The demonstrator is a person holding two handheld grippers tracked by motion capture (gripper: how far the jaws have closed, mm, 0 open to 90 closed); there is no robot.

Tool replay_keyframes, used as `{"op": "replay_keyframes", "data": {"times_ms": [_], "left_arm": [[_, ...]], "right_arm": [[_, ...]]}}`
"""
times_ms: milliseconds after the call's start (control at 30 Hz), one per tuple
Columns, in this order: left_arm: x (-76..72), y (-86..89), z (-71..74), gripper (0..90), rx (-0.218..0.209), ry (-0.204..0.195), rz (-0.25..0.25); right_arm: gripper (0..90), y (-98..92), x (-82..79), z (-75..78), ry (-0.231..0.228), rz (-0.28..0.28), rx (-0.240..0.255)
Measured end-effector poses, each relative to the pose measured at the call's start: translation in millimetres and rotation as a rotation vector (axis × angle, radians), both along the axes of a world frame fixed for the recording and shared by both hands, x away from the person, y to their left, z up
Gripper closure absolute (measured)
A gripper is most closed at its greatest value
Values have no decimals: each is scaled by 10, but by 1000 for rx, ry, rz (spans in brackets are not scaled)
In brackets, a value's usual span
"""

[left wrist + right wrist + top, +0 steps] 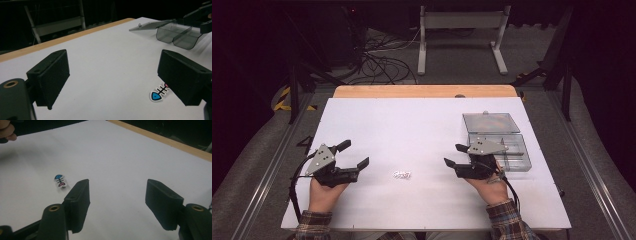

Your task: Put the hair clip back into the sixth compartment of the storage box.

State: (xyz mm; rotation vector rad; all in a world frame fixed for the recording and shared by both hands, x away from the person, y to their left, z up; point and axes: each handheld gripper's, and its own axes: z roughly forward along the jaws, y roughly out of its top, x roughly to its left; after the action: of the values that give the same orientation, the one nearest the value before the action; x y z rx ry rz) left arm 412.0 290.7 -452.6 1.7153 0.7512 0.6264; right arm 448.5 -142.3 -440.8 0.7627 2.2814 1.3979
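Note:
A small fish-bone sticker (pixel 402 175), blue at the head and pink at the tail, lies flat on the white table between my two hands. My left gripper (pixel 357 153) rests to the sticker's left, open, with nothing between its jaws. In the left gripper view the sticker (pixel 158 93) lies just by the right jaw of that gripper (pixel 115 75). My right gripper (pixel 453 155) sits to the sticker's right, open and holding nothing. In the right gripper view the sticker (pixel 60 180) lies ahead and left of that gripper (pixel 118 202).
A clear plastic compartment box (pixel 499 145) with its lid (pixel 490 122) laid open behind it stands just beyond my right hand. The white tabletop (pixel 412 125) ends in a wooden strip (pixel 422 91) at the far side. Cables and a metal stand (pixel 462 30) lie on the floor beyond.

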Motion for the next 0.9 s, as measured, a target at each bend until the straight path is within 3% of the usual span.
{"op": "replay_keyframes", "data": {"times_ms": [533, 633, 900], "left_arm": [[2, -8, -20, 121, 15, 8, -6], [-1, -7, -13, 130, 40, 0, -1], [-3, -9, -13, 130, 17, 0, -6]], "right_arm": [[462, 388, 54, -106, 42, 109, -64], [470, 454, 56, -129, 40, 120, -81], [473, 597, 73, -205, 63, 154, -87]]}}
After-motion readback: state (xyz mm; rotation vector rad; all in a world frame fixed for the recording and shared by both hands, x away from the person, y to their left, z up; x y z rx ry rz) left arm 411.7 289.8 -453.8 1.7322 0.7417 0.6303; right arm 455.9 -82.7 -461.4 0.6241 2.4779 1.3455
